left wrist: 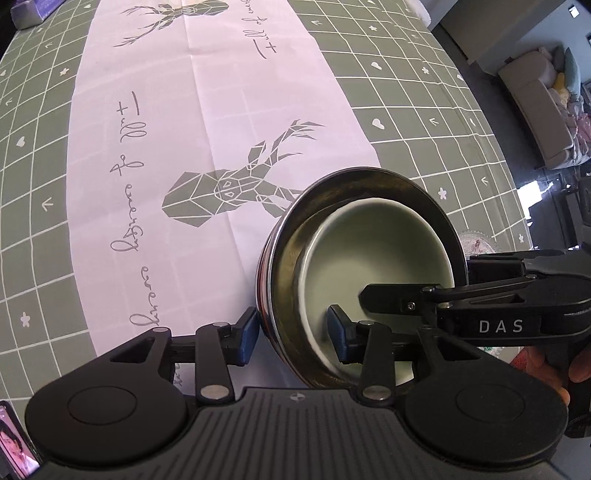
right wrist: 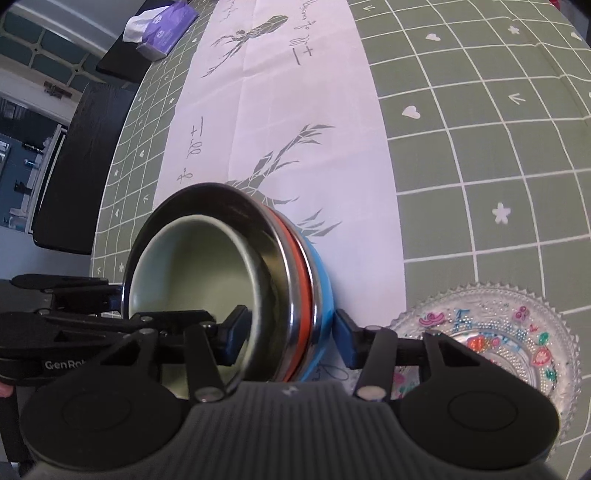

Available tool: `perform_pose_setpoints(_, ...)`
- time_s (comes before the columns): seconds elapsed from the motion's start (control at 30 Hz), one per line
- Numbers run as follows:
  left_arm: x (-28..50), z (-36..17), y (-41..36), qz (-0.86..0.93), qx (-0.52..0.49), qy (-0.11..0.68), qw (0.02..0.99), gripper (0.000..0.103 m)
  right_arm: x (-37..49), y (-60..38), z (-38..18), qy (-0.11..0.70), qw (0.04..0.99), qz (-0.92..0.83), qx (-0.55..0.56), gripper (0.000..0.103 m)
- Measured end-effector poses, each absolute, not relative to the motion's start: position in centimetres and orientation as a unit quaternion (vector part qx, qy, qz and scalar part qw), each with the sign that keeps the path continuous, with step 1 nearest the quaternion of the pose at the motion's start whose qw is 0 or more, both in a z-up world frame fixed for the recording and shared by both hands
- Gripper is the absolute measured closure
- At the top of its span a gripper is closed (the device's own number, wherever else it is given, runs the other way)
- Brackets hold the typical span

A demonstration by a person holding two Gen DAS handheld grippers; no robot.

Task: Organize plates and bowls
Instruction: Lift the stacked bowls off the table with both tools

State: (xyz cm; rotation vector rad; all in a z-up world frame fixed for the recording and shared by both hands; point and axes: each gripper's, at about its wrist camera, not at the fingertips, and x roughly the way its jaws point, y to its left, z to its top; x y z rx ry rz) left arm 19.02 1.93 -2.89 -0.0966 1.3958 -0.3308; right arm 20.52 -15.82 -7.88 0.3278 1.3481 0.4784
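Note:
A nested stack of bowls sits tilted above the table: a pale green bowl [left wrist: 373, 254] inside a steel bowl [left wrist: 291, 266], with an orange bowl [right wrist: 300, 295] and a blue bowl [right wrist: 325, 295] under them. My left gripper [left wrist: 293, 332] straddles the stack's near rim, one pad outside, one inside the green bowl, clamped on it. My right gripper [right wrist: 291, 336] grips the opposite rim the same way; it also shows in the left wrist view [left wrist: 406, 295].
A clear glass plate with coloured decoration [right wrist: 517, 332] lies on the green grid tablecloth right of the stack. A white runner with deer print [left wrist: 207, 122] covers the table middle. A purple tissue pack [right wrist: 162, 29] lies at the far edge.

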Motion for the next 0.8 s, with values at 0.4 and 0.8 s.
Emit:
perform_pose_setpoints(0.4,19.6,-3.6,2.8,-0.162,-0.087,0.641,0.745,0.05,20.3,-15.9,-8.1,0.612,0.743,0.219,0.16,0.052)
perform_pose_setpoints(0.8,19.5,-3.1,3.4,-0.13,-0.102,0.644,0.747,0.063,19.7,-16.6,-7.8,0.607,0.749,0.2,0.177,0.059)
